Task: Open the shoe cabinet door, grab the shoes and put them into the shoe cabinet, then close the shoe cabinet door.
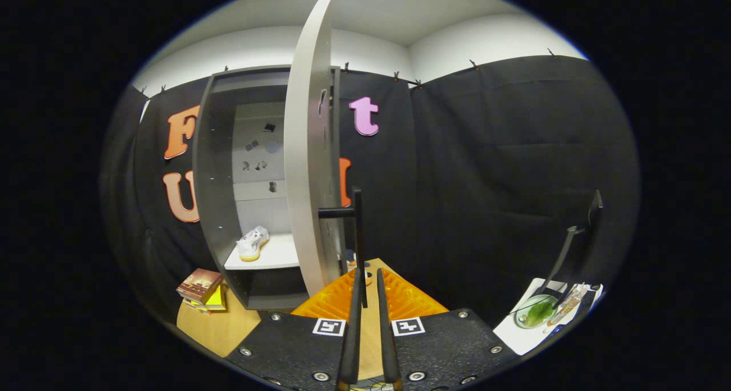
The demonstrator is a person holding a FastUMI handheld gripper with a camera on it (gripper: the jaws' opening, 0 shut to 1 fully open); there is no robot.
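With the shoe [252,243] already sitting at the shelf's [274,258] front left, you're pinching the door's [307,151] handle [358,237] in a nearly closed claw [367,277]; closing is remaining.

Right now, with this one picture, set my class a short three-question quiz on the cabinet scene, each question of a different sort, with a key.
1. True or false: the shoe lies on a shelf inside the cabinet.
2. Multiple choice: the door is A) shut, B) swung open edge-on, C) lying on the table.
3. Fill in: the gripper has its fingers nearly closed around the lower end of the door's ____.

Key
1. True.
2. B.
3. Handle; the pictures cannot settle whether both fingers press on it.
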